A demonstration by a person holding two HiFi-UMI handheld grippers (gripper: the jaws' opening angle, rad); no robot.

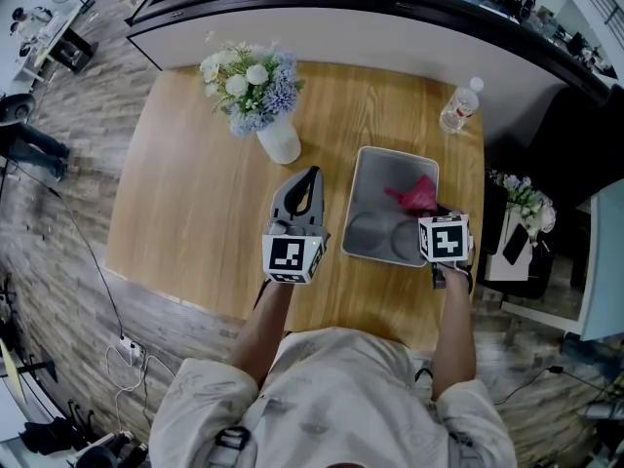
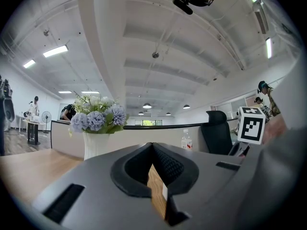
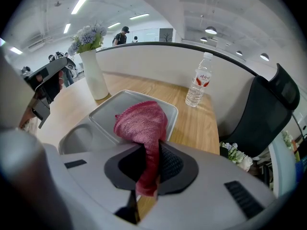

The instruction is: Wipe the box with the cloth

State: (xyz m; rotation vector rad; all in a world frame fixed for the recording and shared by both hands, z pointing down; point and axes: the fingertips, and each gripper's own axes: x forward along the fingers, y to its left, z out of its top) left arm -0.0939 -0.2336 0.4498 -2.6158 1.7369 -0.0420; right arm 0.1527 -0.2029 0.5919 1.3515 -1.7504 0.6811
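- Wooden table [image 1: 195, 164] is carrying the box [image 1: 357, 203]; right tongs [image 3: 152, 152] are gripping the cloth [image 3: 141, 121] over it.
- Left tongs [image 2: 152, 147] are sitting clenched, empty.
- Next, I reckon: lowering cloth onto box.

Grey tongs [image 1: 312, 174], black-and-white marker cubes [image 1: 292, 256]

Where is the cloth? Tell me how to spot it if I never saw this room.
Find the big wooden table, then the grey box right of the white flower vase. At the box's right side, the right gripper is shut on the cloth. It is the only soft, pinkish-red thing there; its neighbours are grey or white.
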